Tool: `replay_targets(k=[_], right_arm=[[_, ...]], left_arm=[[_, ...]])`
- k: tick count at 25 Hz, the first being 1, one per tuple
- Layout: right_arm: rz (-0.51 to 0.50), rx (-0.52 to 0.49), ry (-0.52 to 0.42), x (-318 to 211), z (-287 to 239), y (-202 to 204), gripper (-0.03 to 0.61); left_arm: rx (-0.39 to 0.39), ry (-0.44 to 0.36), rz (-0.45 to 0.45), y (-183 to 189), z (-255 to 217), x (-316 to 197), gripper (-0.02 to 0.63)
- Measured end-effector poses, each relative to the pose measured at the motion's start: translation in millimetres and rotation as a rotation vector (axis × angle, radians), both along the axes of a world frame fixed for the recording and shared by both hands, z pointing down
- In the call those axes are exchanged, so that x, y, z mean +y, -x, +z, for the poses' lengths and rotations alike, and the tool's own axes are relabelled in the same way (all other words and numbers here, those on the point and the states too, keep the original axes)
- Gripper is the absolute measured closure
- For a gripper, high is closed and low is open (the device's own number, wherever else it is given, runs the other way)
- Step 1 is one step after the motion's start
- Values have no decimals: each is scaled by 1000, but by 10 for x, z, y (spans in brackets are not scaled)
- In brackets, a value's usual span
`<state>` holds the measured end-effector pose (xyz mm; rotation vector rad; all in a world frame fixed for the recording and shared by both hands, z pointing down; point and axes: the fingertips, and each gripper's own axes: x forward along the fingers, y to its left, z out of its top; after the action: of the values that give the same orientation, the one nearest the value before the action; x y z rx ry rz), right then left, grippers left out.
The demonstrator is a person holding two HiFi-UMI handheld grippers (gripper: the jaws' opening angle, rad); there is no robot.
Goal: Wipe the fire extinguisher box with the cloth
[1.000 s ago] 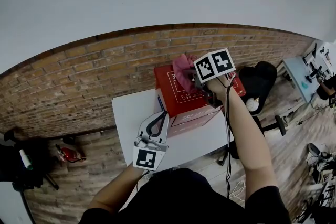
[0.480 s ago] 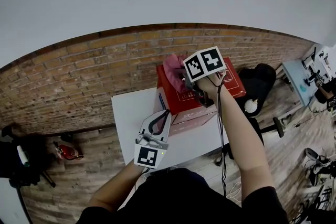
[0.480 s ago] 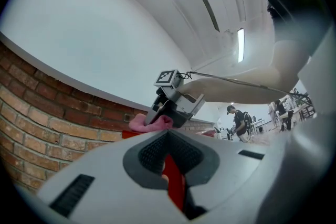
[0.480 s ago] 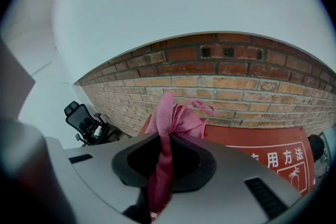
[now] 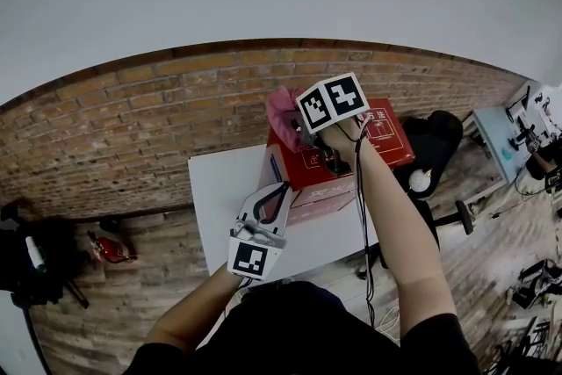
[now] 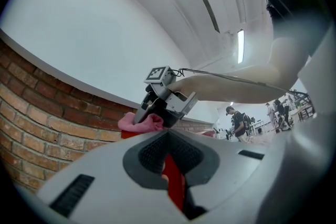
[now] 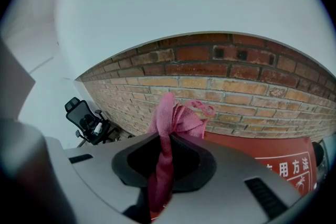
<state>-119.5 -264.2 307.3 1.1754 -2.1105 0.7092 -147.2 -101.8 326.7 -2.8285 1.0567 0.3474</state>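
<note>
A person is holding a pink cloth [image 5: 283, 108] against the top of a red fire extinguisher box [image 5: 386, 140], which is sitting on a white worktop [image 5: 219, 189] set against a brick wall [image 5: 132, 127]. The right gripper [image 5: 305, 133], carrying its cube of square markers, is reaching down onto the box's far left corner, next to the wall. Its fingers are clamped shut on the cloth: a bunched fold is sticking out past the tips toward the bricks, and a twisted tail is hanging back between the fingers. White printed characters are showing on the red lid just to the right of the cloth.

The left gripper [image 5: 279, 189] is sitting lower, at the box's near left side, just above the worktop. Its fingers are closed tight on a thin red edge of the box, and it is pointing slightly upward toward the cloth. A black office chair [image 7: 86, 118] is standing on the floor beside the wall, well apart from the box.
</note>
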Motion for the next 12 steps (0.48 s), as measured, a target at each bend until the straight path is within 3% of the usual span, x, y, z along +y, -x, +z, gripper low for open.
replay_targets(k=[12], right_arm=[[-27, 26, -15, 92, -13, 65, 514]], left_arm=[[13, 22, -22, 29, -8, -81, 586]])
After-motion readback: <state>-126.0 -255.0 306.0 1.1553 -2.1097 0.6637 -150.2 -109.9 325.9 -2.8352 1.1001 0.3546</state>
